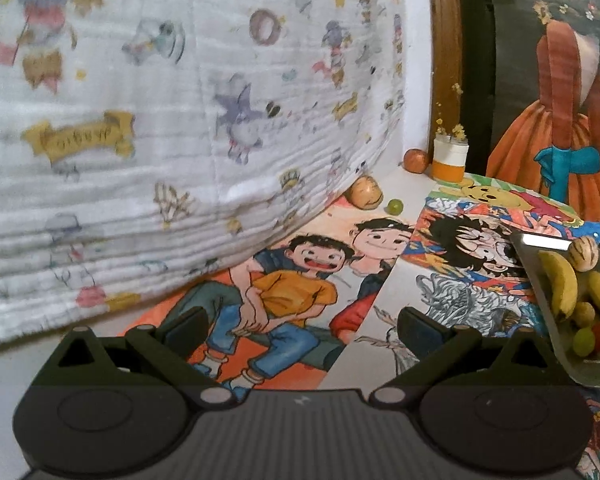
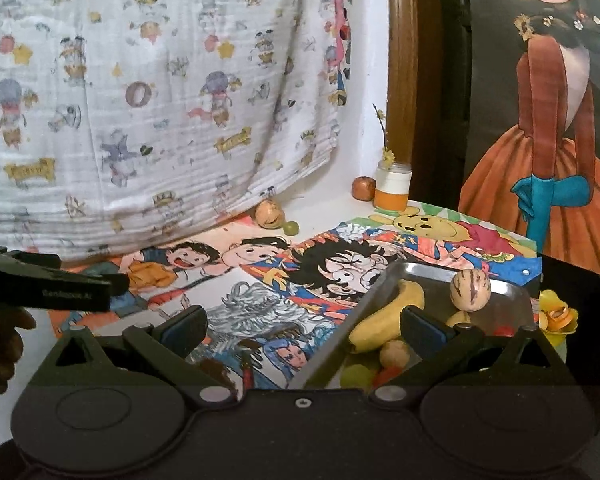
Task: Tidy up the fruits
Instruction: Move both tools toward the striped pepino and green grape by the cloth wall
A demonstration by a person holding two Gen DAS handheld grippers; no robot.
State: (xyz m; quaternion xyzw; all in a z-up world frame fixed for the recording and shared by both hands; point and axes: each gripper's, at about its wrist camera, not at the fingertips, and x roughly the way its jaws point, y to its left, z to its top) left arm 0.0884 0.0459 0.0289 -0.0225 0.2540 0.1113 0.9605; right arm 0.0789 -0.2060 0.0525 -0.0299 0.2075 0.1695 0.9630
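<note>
1. The left claw [image 1: 300,326] gapes wide above the cartoon-printed paper sheets [image 1: 300,280] covering the white counter [image 1: 410,188], holding nothing.
2. The right claw [image 2: 304,326] is equally wide apart and empty, its right finger over the grey metal tray [image 2: 496,292].
3. In that tray lie a yellow banana [image 2: 384,320], a round tan striped fruit [image 2: 470,290], a green grape [image 2: 356,376] and something small and red, too hidden to name.
4. Outside the tray, by the printed white cloth [image 2: 160,100], sit a tan round fruit [image 2: 269,215] and a loose green grape [image 2: 291,227], just beside each other.
5. A brownish-red apple [image 2: 364,188] touches an orange-and-white jar [image 2: 392,188].
6. Faint lettering on the left claw's side, seen from the right wrist, is too blurred to read.
</note>
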